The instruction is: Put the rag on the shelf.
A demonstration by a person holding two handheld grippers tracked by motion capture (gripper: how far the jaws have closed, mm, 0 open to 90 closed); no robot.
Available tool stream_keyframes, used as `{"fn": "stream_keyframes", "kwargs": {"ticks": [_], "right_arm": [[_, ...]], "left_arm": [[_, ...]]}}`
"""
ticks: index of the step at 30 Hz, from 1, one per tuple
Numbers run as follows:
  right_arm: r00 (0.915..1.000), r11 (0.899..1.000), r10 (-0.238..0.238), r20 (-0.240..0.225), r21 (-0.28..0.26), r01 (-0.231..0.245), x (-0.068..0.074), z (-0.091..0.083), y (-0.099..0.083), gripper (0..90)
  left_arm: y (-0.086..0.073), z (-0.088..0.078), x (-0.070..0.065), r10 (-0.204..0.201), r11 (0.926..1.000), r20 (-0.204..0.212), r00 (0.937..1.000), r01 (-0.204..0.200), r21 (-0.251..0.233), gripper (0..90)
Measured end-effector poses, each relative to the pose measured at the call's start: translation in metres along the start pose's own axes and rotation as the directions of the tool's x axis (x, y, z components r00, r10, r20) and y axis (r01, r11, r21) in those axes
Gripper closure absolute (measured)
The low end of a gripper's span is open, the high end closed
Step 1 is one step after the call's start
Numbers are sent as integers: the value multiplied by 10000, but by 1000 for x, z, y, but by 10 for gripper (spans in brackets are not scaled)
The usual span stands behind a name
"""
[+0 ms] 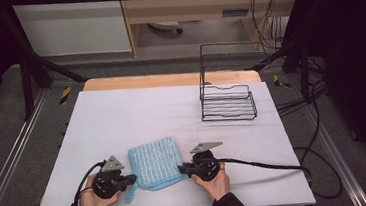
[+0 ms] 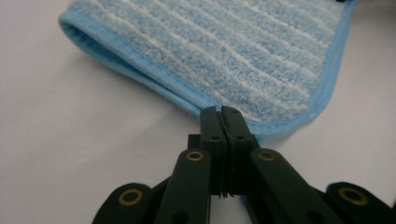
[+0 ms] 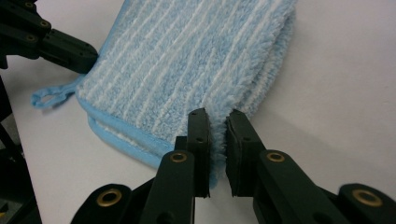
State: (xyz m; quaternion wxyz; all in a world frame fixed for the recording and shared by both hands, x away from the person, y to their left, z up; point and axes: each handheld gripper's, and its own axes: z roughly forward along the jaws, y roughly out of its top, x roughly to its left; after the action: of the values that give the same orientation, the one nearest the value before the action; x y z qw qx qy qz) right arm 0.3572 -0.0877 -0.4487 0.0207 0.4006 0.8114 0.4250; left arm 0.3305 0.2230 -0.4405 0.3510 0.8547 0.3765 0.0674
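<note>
A folded light-blue cloth with white stripes lies on the white tabletop near its front edge. My left gripper is at the cloth's lower left corner; in the left gripper view its jaws are pressed together on the blue hem of the cloth. My right gripper is at the cloth's right edge; in the right gripper view its jaws pinch the fluffy folded edge of the cloth. The same view shows the cloth's hanging loop beside the left gripper.
A black wire rack stands at the back right of the table. The right gripper's black cable trails off toward the table's right edge. A wooden strip runs along the far edge.
</note>
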Motion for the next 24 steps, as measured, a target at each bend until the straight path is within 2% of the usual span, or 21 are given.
{"fn": "stream_keyframes", "kwargs": {"ticks": [4,6,7,10,12,15,18,19,21,22,24], "right_arm": [[10000,10000,-55,-11,70,55,-6,-9,9,818],[10000,9995,-61,-27,306,62,-11,-12,16,816],[9998,9987,-169,53,473,166,-18,-12,23,814],[9979,9961,-489,432,757,455,-28,-7,31,810],[9963,9953,-627,595,781,579,-31,-4,31,808],[9924,9927,-901,834,873,828,-35,2,30,793],[9897,9929,-1041,985,678,977,-35,1,29,737],[9891,9935,-1036,1042,577,980,-34,-1,29,706],[9886,9958,-911,1195,62,910,-33,-7,28,595],[9901,9972,-660,1238,-277,699,-32,-14,26,535],[9908,9977,-502,1259,-390,555,-32,-16,24,515]], "left_arm": [[2,2,-10,125,9998,327,9994,-121,-135,888],[3,5,-16,177,9996,389,9991,-169,-215,887],[4,7,-19,133,9995,595,9981,-116,-294,885],[5,8,-22,173,9990,704,9974,-143,-428,861],[8,5,-21,186,9980,604,9980,-150,-610,839],[16,-5,-13,43,9927,248,9997,-12,-1204,699],[26,-12,2,-177,9896,-450,9988,110,-1435,557],[30,-13,9,-253,9892,-728,9970,145,-1457,545],[34,-11,20,-356,9901,-983,9945,218,-1387,533],[37,-8,25,-361,9916,-1079,9935,222,-1273,541],[40,-1,35,-423,9941,-1033,9937,315,-1038,553]]}}
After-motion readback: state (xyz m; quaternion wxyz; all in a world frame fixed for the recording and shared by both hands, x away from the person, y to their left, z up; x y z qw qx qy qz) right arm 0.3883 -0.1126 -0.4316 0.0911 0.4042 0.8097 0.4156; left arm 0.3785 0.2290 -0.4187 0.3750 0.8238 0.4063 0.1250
